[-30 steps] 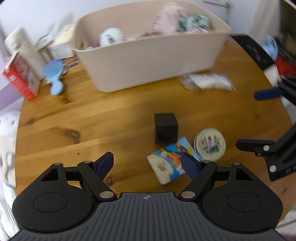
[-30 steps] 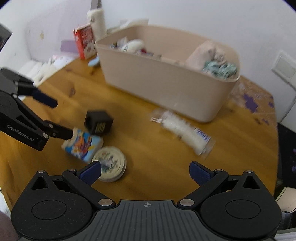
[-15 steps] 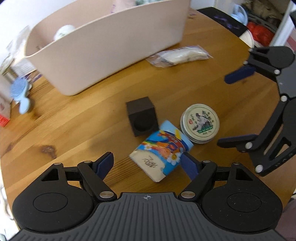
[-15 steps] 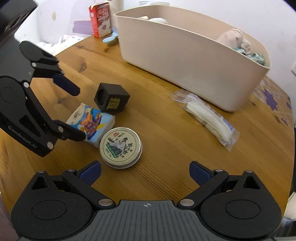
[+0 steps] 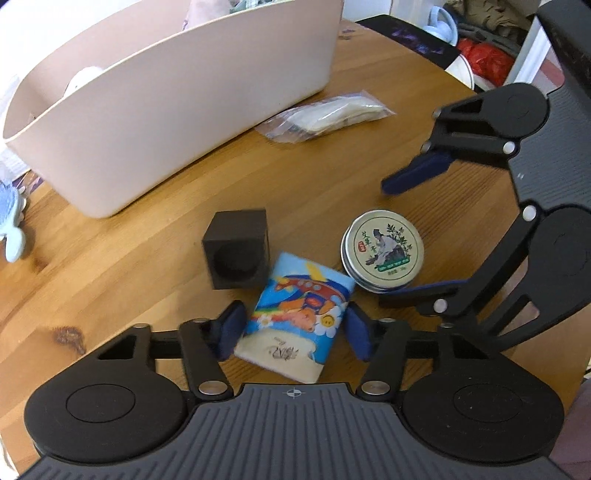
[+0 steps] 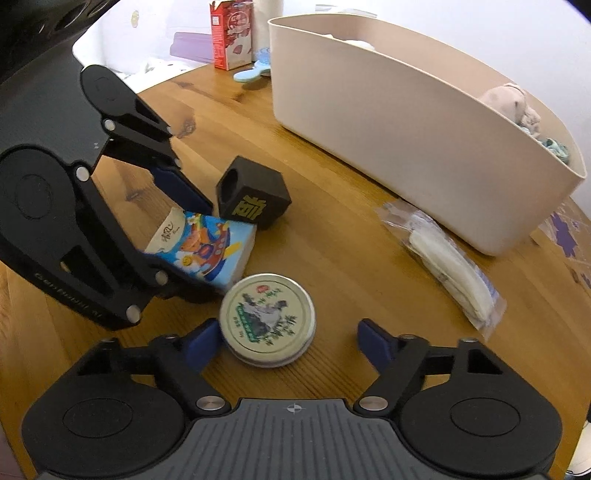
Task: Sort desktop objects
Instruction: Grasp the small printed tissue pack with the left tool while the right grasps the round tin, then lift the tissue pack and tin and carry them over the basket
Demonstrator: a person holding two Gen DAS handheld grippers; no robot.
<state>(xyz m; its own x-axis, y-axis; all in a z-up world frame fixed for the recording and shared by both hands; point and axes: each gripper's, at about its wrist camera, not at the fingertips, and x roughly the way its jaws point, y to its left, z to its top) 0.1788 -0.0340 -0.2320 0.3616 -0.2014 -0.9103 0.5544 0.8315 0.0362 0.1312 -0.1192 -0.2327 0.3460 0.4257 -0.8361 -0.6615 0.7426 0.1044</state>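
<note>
A colourful tissue pack (image 5: 295,317) lies on the round wooden table (image 5: 110,280). My left gripper (image 5: 294,334) straddles it, its jaws closing, and the blue pads (image 5: 232,332) meet the pack's two long sides. Beside the pack sits a round tin (image 6: 267,319) with a green picture on its lid. My right gripper (image 6: 288,343) is around the tin, jaws closing. Its left pad is at the tin's rim and its right pad (image 6: 373,343) stands clear of it. A black cube (image 5: 236,254) touches the pack's far end.
A large beige bin (image 6: 406,122) holding several items stands across the back of the table. A clear bag (image 6: 450,266) with a white item lies in front of it. A red carton (image 6: 231,35) and a light blue object (image 6: 251,72) sit at the far left edge.
Both grippers have come down closer to the table. The left jaws have narrowed onto the tissue pack's sides. The right jaws have narrowed around the tin.
</note>
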